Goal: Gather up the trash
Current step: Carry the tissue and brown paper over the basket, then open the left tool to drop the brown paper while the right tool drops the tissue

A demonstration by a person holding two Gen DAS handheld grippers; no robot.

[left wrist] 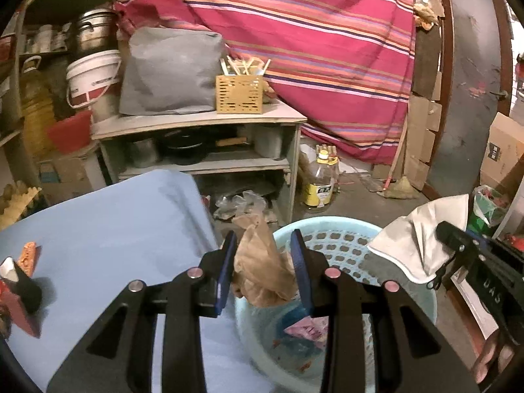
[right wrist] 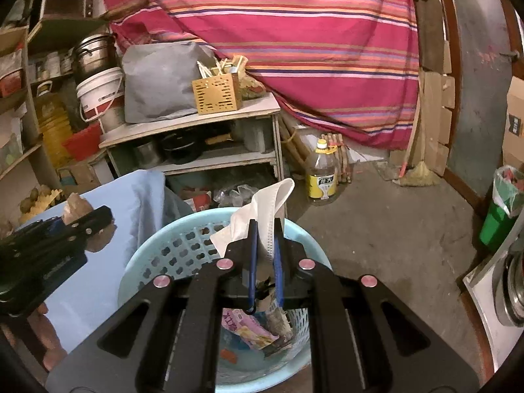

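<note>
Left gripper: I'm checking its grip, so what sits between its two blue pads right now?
In the left wrist view, a crumpled brown paper bag sits between the left gripper pads, held over the light blue basket.

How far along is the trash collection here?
Done: wrappers already lie in the blue basket. In hand: the left hand-held gripper holds crumpled brown paper and the right hand-held gripper a white mask, both above it. Left: scraps on the blue-covered table.
</note>
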